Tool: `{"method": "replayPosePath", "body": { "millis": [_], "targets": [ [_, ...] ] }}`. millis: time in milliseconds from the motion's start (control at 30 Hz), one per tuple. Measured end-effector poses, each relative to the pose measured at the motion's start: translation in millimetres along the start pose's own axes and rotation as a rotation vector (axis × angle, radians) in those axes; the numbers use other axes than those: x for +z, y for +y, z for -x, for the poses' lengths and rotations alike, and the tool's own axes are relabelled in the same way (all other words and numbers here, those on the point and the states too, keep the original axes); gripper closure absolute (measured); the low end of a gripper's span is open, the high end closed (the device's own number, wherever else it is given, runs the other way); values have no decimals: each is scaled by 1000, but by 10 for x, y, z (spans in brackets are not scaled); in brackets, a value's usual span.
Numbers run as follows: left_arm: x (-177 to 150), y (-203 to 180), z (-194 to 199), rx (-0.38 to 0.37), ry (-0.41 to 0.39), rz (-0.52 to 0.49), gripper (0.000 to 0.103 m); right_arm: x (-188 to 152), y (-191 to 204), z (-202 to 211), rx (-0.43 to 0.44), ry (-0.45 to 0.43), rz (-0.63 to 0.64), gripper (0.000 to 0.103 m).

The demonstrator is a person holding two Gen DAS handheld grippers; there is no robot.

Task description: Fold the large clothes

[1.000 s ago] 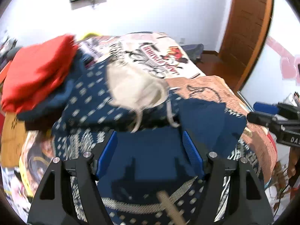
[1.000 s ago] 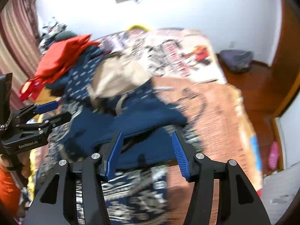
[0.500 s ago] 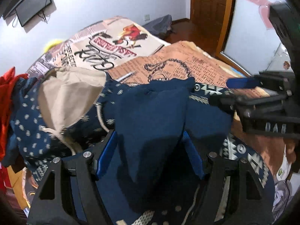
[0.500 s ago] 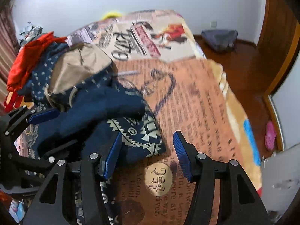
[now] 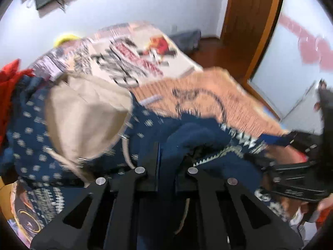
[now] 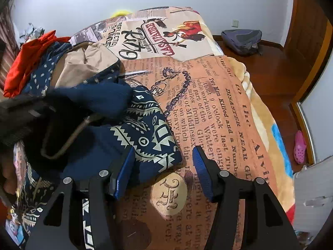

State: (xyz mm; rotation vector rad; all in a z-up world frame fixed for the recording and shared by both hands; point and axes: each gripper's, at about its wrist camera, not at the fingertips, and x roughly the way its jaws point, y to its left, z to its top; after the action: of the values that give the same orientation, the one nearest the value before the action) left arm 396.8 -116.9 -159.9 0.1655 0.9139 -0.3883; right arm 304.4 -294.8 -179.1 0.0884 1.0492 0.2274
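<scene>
We see the navy hooded sweatshirt with cream geometric print (image 6: 145, 129) heaped along the left side of the bed with the newspaper-print blanket (image 6: 220, 112), its long axis running from the near edge toward the far left corner, the tan-lined hood (image 5: 83, 116) at the far end. Our left hand-held gripper (image 5: 166, 158) is closing, its jaws nearly together on a navy fold. Our right hand-held gripper (image 6: 162, 166) stands half open just over the blanket, its left pad beside the printed hem, nothing pinched. A red garment (image 6: 27, 62) lies beyond the hood. A grey backpack (image 6: 241, 38) and a pink clog (image 6: 299, 148) lie on the floor.
</scene>
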Motion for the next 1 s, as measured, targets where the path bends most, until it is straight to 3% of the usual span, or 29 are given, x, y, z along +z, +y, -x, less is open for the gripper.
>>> {"method": "replayPosePath", "body": {
  "millis": [200,367,500,667,767,833,933,1000],
  "targets": [
    [84,270,811,15,-197,33,95,115,233,152,-6,-25,100,50],
    [-163,540,1120,73,-263,97,95,107,480,167,73,-26,153,50],
    [-487,893,946,118,-166,185,95,14,612,-39,62,37,182,50],
    [-957,1223,550,127,11,269,94,-26,645,-61,27,33,197,49],
    [-1223,1354,395,97,77,337,82,-28,634,-59,26,35,188,49],
    [-1384,1430,333,105,93,388,59,-40,631,-63,22,31,186,49],
    [-1580,1562,364,91,66,483,48,-62,652,-55,16,23,184,48],
    [-1689,1667,397,54,50,555,48,-79,666,-42,15,21,186,47]
  ]
}}
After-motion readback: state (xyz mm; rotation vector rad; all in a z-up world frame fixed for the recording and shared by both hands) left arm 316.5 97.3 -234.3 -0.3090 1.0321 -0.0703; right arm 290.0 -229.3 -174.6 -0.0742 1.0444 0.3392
